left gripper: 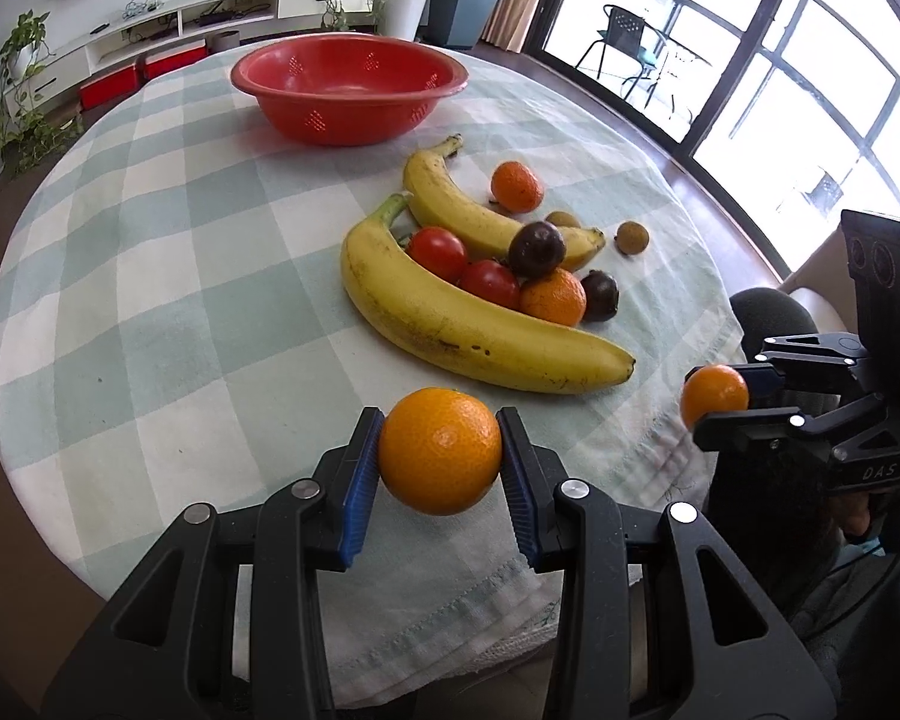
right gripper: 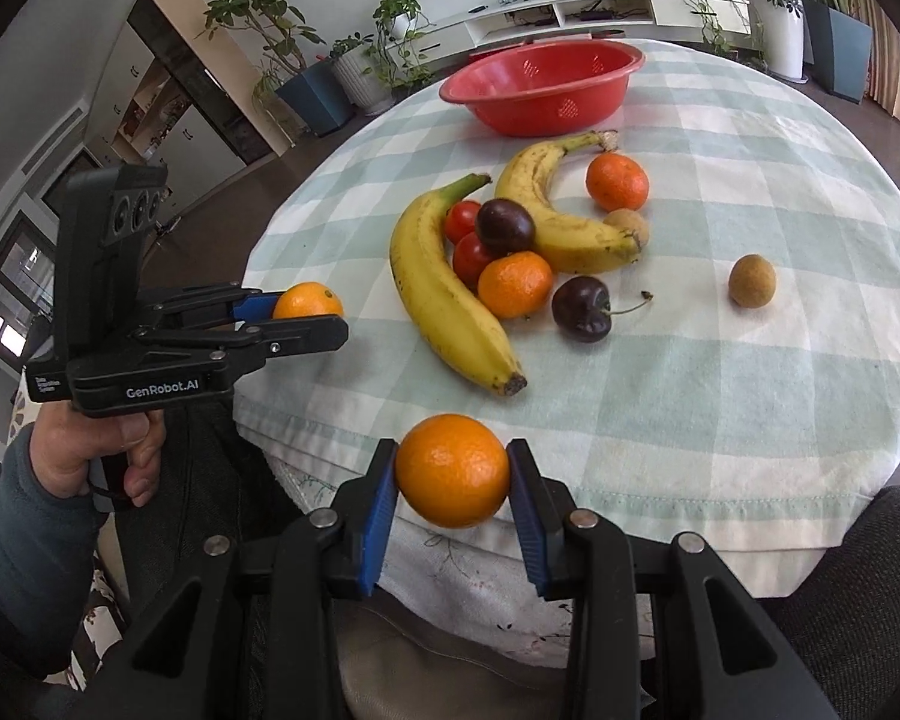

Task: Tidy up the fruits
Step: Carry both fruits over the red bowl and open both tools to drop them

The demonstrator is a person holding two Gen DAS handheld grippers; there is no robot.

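My left gripper [left gripper: 441, 456] is shut on an orange [left gripper: 440, 451], held above the table's near edge; it also shows in the right wrist view [right gripper: 306, 315]. My right gripper [right gripper: 453, 474] is shut on another orange [right gripper: 453, 469], held at the near edge; it shows in the left wrist view [left gripper: 717, 399]. On the checked cloth lie two bananas [left gripper: 450, 318] [left gripper: 468, 204], two tomatoes [left gripper: 437, 251], two more oranges [left gripper: 553, 296] [left gripper: 516, 185], two dark cherries [left gripper: 537, 247] and two small brown fruits [left gripper: 632, 237]. An empty red basket [left gripper: 348, 87] stands at the far side.
The round table [left gripper: 150, 252] has a green-and-white checked cloth. A TV shelf and potted plants [left gripper: 24, 54] stand behind it. Glass doors [left gripper: 780, 60] are to the right. A dark chair [right gripper: 882, 570] is at the near right.
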